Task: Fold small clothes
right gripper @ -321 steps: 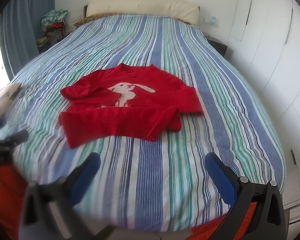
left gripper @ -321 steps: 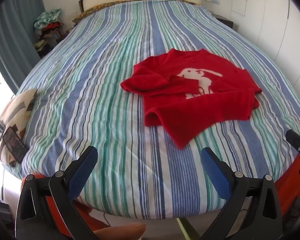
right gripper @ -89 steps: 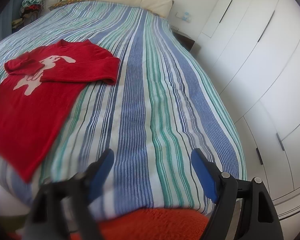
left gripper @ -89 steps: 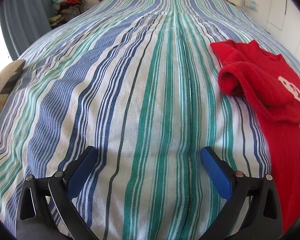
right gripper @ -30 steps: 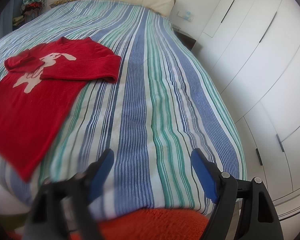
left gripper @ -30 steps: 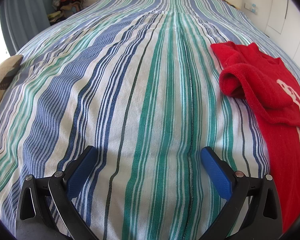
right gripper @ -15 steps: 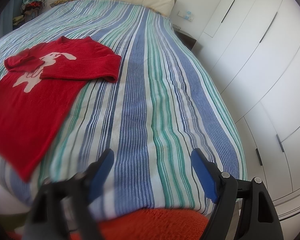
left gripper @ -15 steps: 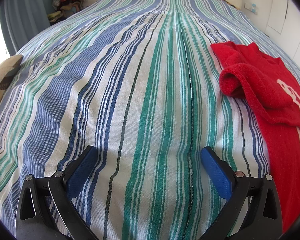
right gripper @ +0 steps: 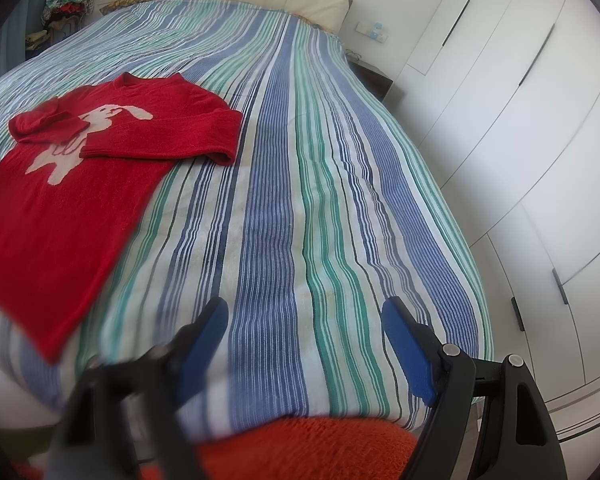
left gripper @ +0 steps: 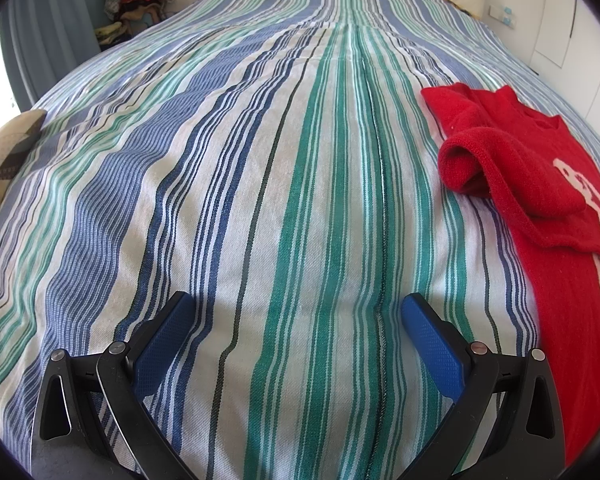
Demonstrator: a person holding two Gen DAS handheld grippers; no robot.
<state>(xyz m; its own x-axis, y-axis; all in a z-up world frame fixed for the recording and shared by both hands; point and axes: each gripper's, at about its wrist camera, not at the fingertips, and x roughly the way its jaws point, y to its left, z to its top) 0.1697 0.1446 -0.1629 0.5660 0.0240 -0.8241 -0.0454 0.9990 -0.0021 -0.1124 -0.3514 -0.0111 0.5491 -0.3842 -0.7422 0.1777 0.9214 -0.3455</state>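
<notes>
red sweater [right gripper: 72,184] at left of the right view, probably sleeves folded in; both grippers [left gripper: 296,340] [right gripper: 304,340] with fingers wide, empty: pinch hem corners evenly.

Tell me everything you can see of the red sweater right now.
The red sweater looks like fuzzy knit, with a pale rabbit figure on the chest and a round neck facing the headboard. It lies front up on the striped bedspread, its hem near the bed's foot edge. Both sleeves are folded in across the chest; one is bunched in a thick roll. The body is spread flat. Neither gripper touches it; only the bedspread does.
</notes>
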